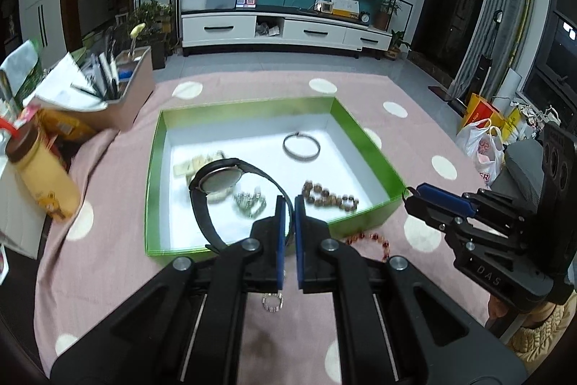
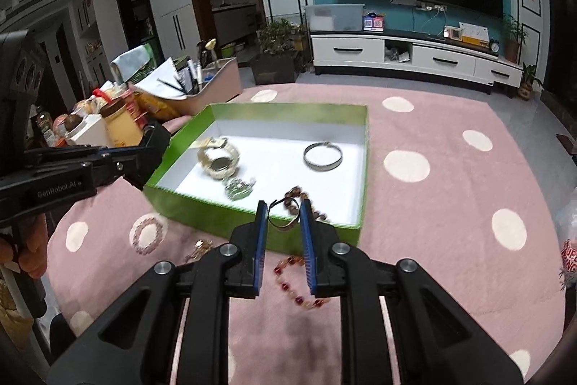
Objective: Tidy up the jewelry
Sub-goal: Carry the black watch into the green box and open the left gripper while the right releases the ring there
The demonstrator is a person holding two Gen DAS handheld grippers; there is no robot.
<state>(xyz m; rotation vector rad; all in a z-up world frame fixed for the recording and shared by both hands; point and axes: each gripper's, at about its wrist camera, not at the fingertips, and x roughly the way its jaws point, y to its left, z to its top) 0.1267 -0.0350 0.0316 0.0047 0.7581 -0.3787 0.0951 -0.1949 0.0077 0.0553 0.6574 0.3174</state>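
Observation:
A green box (image 1: 364, 147) with a white floor sits on the pink dotted cloth. In it lie a silver bangle (image 1: 301, 147), brown beads (image 1: 330, 197), silver beads (image 1: 249, 201) and a cream watch (image 2: 218, 157). My left gripper (image 1: 290, 204) is shut on the strap of a black watch (image 1: 220, 179), which hangs over the box's near half. My right gripper (image 2: 283, 204) is shut on a thin metal ring (image 2: 283, 222) just above the box's near wall. On the cloth lie a red bead bracelet (image 2: 295, 284), a pink bead bracelet (image 2: 146, 235), a gold piece (image 2: 200, 246) and a small sparkly ring (image 1: 273, 302).
Left of the box stand a yellow bottle with a brown cap (image 1: 39, 168), snack packs and a pink holder with pens (image 1: 122, 85). Plastic bags (image 1: 483, 147) lie beyond the table's right edge. A person's hand (image 2: 32, 251) holds the left gripper.

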